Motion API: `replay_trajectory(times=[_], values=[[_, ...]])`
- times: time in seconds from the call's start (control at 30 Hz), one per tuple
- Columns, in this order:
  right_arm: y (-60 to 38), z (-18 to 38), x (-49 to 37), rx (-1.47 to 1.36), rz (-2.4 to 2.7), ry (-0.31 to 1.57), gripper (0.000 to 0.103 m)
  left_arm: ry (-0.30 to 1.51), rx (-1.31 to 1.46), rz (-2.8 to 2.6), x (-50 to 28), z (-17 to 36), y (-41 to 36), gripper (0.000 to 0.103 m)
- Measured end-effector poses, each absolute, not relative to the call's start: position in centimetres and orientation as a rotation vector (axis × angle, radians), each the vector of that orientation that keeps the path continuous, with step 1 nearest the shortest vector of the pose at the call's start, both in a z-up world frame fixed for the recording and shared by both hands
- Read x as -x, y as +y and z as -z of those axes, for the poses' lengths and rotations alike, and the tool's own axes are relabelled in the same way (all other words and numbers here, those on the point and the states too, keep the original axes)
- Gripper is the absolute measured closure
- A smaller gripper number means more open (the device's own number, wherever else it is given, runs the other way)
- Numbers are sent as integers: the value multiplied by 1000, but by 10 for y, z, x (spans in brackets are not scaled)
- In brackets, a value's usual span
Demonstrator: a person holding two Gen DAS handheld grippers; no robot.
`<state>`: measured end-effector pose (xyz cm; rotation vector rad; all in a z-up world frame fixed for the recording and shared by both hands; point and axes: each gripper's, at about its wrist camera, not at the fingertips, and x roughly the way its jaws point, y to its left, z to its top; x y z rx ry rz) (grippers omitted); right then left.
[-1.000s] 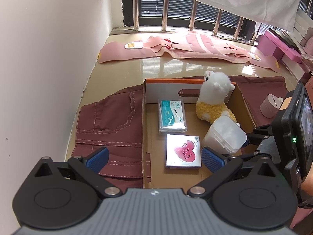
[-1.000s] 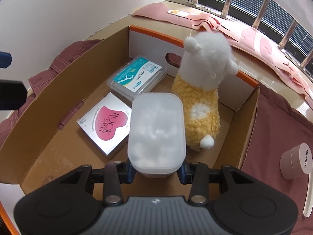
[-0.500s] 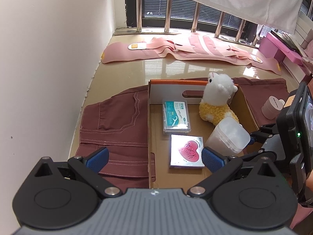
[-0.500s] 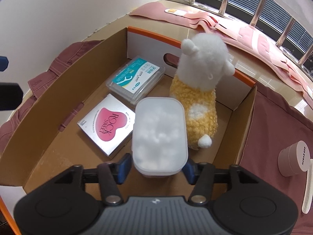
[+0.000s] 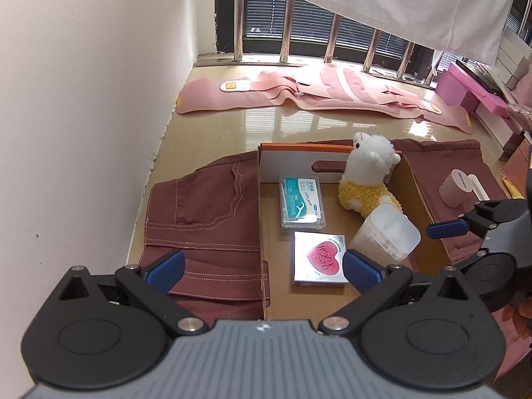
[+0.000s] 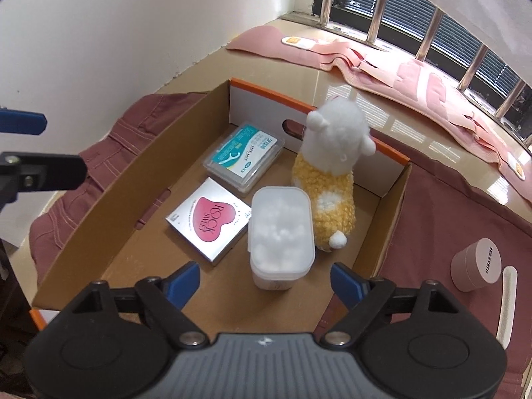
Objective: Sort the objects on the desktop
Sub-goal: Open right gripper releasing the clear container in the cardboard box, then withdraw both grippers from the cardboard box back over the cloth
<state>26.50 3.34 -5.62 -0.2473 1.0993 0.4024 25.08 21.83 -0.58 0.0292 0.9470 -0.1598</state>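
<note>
Through your left wrist camera, your left gripper (image 5: 262, 271) is filling the bottom of the frame, its blue pads spread wide and grasping nothing. Beyond it, in the centre, a cardboard box (image 5: 262, 199) is lying open on a dark red cloth (image 5: 206, 206). Inside the box, a floss pick case (image 5: 302, 203) is sitting at the far left, a silver box with a pink heart (image 5: 318, 259) is lying just in front of it, and a plush alpaca (image 5: 369, 179) is leaning at the far right. A clear plastic tub (image 5: 385, 236) of white cotton balls is standing at the near right, just beside the alpaca. At the right edge, one blue finger of your right gripper is showing above the box wall. A pink jar (image 5: 456, 188) is resting on the cloth outside the box, upper right of that finger.

Through your right wrist camera, your right gripper (image 6: 266, 282) is sitting along the bottom of the frame. Its jaws are opening, and the tub (image 6: 281, 236) is standing between them on the box floor (image 6: 139, 266) with a clear gap at each pad, so it is released. The alpaca (image 6: 327, 183) is touching the tub's right side, and the heart box (image 6: 209, 221) is lying just to its left, with the floss case (image 6: 244, 158) above that. The jar (image 6: 476, 264) is lying at the lower right on the cloth (image 6: 449, 199), just beside a white stick (image 6: 507, 302).
</note>
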Motion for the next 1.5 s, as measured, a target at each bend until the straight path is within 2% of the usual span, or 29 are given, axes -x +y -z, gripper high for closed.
replay_trajectory(times=[0.17, 0.93, 1.5], values=[[30, 40, -247, 216, -380, 1075, 0, 941, -32, 202, -246, 0, 218, 0], [10, 17, -169, 19, -259, 1043, 0, 931, -65, 256, -202, -6, 193, 0], [-129, 2, -94, 70, -293, 973, 0, 853, 20, 145, -103, -27, 56, 0]])
